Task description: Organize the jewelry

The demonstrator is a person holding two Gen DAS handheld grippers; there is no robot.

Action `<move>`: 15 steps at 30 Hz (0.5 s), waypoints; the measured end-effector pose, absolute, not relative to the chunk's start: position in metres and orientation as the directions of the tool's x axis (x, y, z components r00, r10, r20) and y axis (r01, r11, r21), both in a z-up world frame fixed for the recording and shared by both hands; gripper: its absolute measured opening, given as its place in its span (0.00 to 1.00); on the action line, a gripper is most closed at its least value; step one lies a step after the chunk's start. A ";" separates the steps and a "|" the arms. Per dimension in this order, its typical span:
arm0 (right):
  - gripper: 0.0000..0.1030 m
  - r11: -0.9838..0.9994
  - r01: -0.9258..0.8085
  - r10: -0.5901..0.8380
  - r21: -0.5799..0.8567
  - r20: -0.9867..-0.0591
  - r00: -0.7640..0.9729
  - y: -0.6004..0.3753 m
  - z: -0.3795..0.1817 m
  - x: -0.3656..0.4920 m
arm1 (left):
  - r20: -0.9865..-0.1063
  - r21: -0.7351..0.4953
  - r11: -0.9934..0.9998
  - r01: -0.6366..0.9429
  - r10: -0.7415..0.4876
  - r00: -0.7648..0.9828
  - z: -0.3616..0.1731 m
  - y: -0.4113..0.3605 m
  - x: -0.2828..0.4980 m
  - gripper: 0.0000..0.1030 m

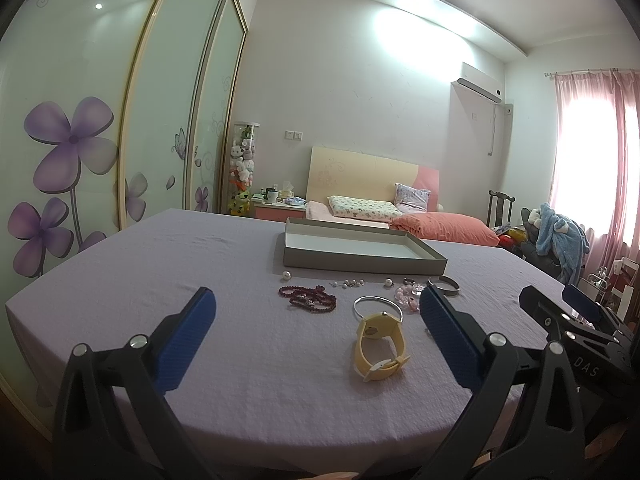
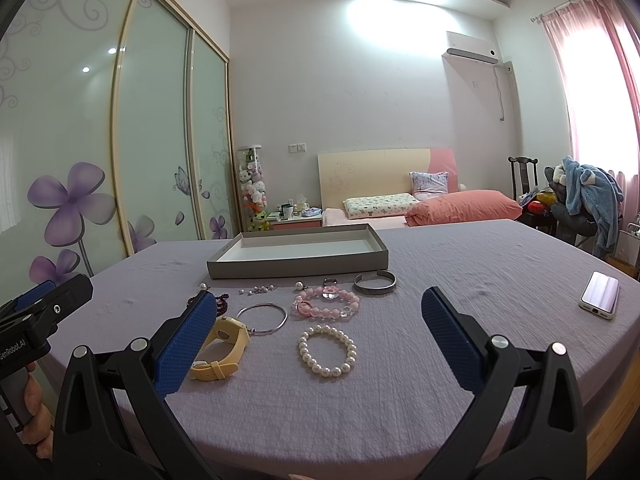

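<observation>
Jewelry spread on a lilac-covered table (image 2: 460, 264) before an open grey tray (image 2: 298, 270).

"DAS" reads on the right gripper's (image 2: 316, 312) body in the left wrist view; "GenRobot.AI", partly cut off, reads on the left gripper's (image 1: 316, 312) body in the right wrist view. Both grippers hover with jaws spread wide, holding and touching nothing. A yellow watch (image 1: 380, 344) lies nearest the left gripper, just beside a thin silver bangle (image 1: 378, 307); the pearl bracelet (image 2: 327, 352) lies between the right gripper's fingers (image 2: 452, 344). The tray holds nothing.
</observation>
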State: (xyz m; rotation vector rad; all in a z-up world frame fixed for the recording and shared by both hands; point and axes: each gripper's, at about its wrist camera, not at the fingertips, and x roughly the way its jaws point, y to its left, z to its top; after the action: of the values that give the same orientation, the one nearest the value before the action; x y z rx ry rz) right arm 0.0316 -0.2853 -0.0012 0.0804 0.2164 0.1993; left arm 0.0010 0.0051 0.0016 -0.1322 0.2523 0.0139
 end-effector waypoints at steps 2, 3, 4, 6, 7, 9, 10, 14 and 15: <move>0.98 0.977 -0.188 0.205 0.101 -0.205 0.957 -0.285 -0.001 0.031 | -0.250 -0.128 0.991 -0.032 -0.001 0.968 0.002 0.006 0.001 0.96; 0.98 0.977 -0.188 0.205 0.101 -0.205 0.957 -0.285 -0.001 0.031 | -0.250 -0.129 0.991 -0.030 -0.003 0.968 0.001 0.005 0.001 0.96; 0.98 0.977 -0.187 0.205 0.101 -0.205 0.957 -0.286 -0.001 0.031 | -0.250 -0.129 0.991 -0.031 -0.003 0.968 0.002 0.006 0.001 0.96; 0.98 0.977 -0.188 0.205 0.101 -0.205 0.957 -0.286 -0.002 0.031 | -0.250 -0.129 0.991 -0.031 -0.003 0.968 0.002 0.005 0.001 0.96; 0.98 0.977 -0.188 0.205 0.101 -0.205 0.957 -0.286 -0.002 0.031 | -0.250 -0.129 0.991 -0.030 -0.003 0.968 0.001 0.005 0.001 0.96; 0.98 0.977 -0.188 0.206 0.102 -0.206 0.957 -0.286 -0.002 0.031 | -0.250 -0.129 0.991 -0.031 -0.003 0.968 0.002 0.005 0.001 0.96; 0.98 0.977 -0.188 0.206 0.102 -0.206 0.957 -0.286 -0.002 0.031 | -0.250 -0.129 0.991 -0.030 -0.003 0.968 0.002 0.005 0.001 0.96; 0.98 0.977 -0.188 0.205 0.101 -0.206 0.957 -0.287 -0.003 0.031 | -0.250 -0.130 0.991 -0.031 -0.002 0.968 0.004 0.005 -0.001 0.96; 0.98 0.977 -0.188 0.205 0.102 -0.206 0.957 -0.287 -0.003 0.031 | -0.250 -0.130 0.991 -0.031 -0.002 0.968 0.004 0.005 -0.001 0.96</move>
State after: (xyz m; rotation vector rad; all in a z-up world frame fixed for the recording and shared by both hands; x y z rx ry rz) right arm 0.0310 -0.2867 -0.0026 0.0814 0.2173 0.1998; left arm -0.0012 0.0050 0.0042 -0.1337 0.2524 0.0146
